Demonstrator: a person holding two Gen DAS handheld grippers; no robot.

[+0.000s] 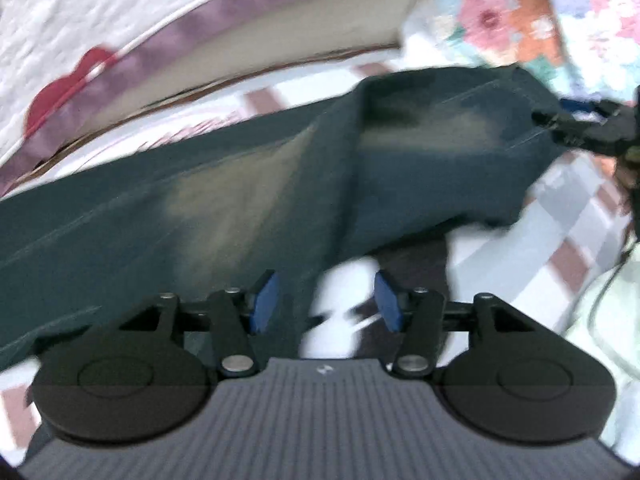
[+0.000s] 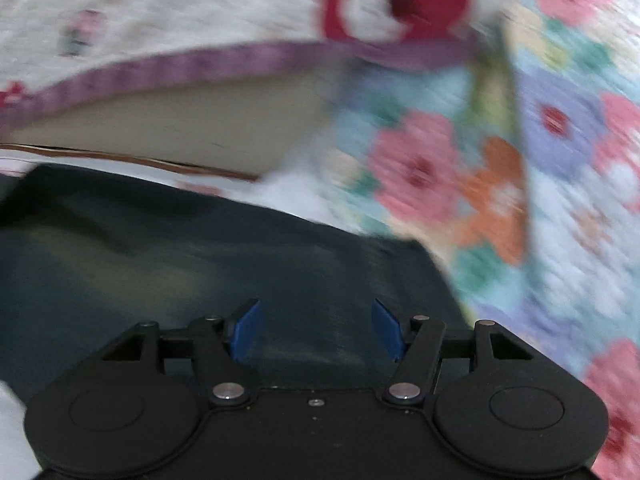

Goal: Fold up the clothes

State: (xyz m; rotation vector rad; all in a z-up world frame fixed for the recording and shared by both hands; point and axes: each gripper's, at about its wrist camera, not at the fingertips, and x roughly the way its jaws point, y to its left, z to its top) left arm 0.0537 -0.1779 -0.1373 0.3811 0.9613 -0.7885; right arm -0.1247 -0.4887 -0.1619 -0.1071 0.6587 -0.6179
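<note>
Blue fingers (image 1: 266, 300) parted over dark, seemingly faded denim trousers (image 1: 240, 200)

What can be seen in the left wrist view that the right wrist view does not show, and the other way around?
Only the left wrist view shows the checked sheet under the dark trousers, and the right tool at the far right edge. Only the right wrist view shows a red ring pattern on the white quilt. Both show the trousers, the purple border, the floral quilt, and an open tool holding nothing.
</note>
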